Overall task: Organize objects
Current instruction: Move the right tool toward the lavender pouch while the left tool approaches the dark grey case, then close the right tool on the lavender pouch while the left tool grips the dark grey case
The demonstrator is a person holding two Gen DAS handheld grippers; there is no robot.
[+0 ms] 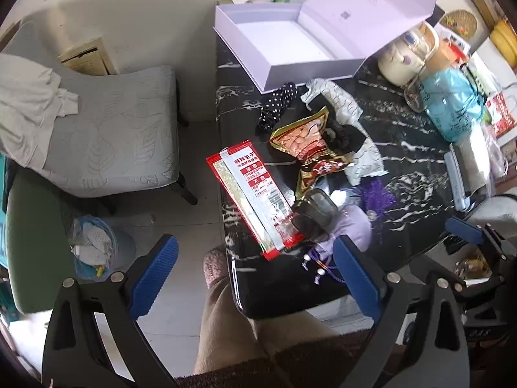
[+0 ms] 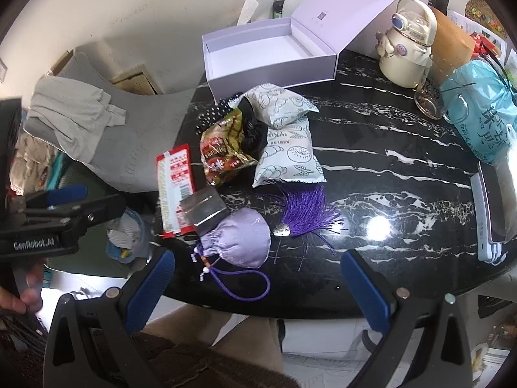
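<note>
An open lavender box (image 1: pixel 284 48) (image 2: pixel 268 55) stands at the far side of the black marble table (image 2: pixel 387 168). In front of it lie a red and white snack packet (image 1: pixel 255 194) (image 2: pixel 174 181), a gold snack bag (image 1: pixel 307 142) (image 2: pixel 223 152), two pale bread packets (image 2: pixel 284 135), a polka-dot cloth (image 1: pixel 278 106), a small clear box (image 2: pixel 203 210), and a lilac pouch (image 2: pixel 242 242) with a purple tassel (image 2: pixel 307 213). My left gripper (image 1: pixel 255 274) is open, over the table's near left edge. My right gripper (image 2: pixel 258 284) is open, near the pouch's cord.
A cream kettle-shaped bottle (image 2: pixel 407 42), a glass (image 2: pixel 426 100), a blue plastic bag (image 2: pixel 481 106) and a phone on a power bank (image 2: pixel 491 207) stand at the right. A grey chair (image 1: pixel 113 135) and a waste bin (image 1: pixel 93 245) are left of the table.
</note>
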